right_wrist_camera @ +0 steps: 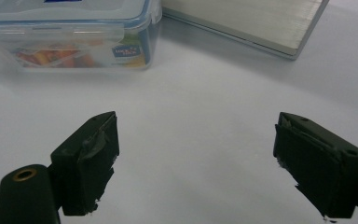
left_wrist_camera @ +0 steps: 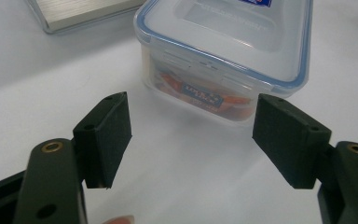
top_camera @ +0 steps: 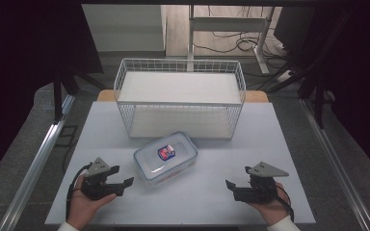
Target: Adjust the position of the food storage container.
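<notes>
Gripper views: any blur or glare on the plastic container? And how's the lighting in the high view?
Left gripper view: container a bit soft, its label unreadable, soft sheen on the lid; the fingers sharper. Right gripper view: container mildly blurred at the top edge, table evenly lit, faint shadows. High view: table bright, surroundings very dark, wire rack washed out, no hard glare.

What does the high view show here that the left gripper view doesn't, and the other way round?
High view alone: the white wire rack with its two shelves behind the plastic food container, the right gripper open on the table's right side, and both hands. Left gripper view alone: a close look at the container's side wall, with a printed orange insert inside and a lid clasp. Both: the container with its blue-edged lid, the white table, and the left gripper open with nothing between its pads.
</notes>
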`<act>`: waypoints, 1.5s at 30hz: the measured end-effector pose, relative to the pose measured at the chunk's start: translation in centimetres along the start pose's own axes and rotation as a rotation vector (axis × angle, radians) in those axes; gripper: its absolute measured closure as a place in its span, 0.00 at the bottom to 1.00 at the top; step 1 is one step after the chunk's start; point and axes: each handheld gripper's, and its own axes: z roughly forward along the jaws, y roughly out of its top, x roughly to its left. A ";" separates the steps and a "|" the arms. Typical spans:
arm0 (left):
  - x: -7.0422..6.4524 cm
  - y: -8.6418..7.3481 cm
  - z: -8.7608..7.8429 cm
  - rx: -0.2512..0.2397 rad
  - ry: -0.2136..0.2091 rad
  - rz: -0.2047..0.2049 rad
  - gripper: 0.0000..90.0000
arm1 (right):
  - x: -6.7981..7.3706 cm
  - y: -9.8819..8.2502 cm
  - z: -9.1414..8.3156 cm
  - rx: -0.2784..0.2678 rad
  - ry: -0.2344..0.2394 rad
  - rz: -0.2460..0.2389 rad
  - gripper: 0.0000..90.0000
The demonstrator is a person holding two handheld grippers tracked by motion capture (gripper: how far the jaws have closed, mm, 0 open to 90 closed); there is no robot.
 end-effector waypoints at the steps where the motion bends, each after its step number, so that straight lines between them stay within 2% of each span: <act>1: 0.0 0.0 0.0 -0.002 0.002 -0.002 0.31 | -0.1 -0.1 0.0 0.004 0.001 0.001 0.17; 5: 0.0 0.1 0.0 -0.002 0.001 -0.003 0.31 | -0.3 -0.3 0.1 0.009 0.008 0.017 0.20; 8: 0.0 0.0 0.0 0.001 0.000 0.003 0.31 | -0.3 -0.1 0.0 -0.007 0.045 0.041 0.22; 10: -0.1 0.0 -0.1 -0.002 -0.003 0.001 0.31 | 0.0 0.0 -0.1 -0.013 0.042 0.028 0.24; 19: -0.1 0.3 -0.1 -0.012 -0.010 0.005 0.30 | 0.3 -0.2 -0.3 -0.010 0.059 0.027 0.26; 26: -0.2 0.5 0.3 -0.008 -0.018 0.011 0.30 | 0.0 -0.5 -0.4 0.002 0.067 0.032 0.26; 35: -0.6 1.5 -0.3 -0.020 -0.045 0.014 0.31 | 0.1 -0.6 -0.4 0.006 0.080 0.039 0.27; 45: -1.4 3.5 -0.7 -0.024 -0.046 0.038 0.32 | 0.0 -0.6 -0.5 0.002 0.097 0.057 0.27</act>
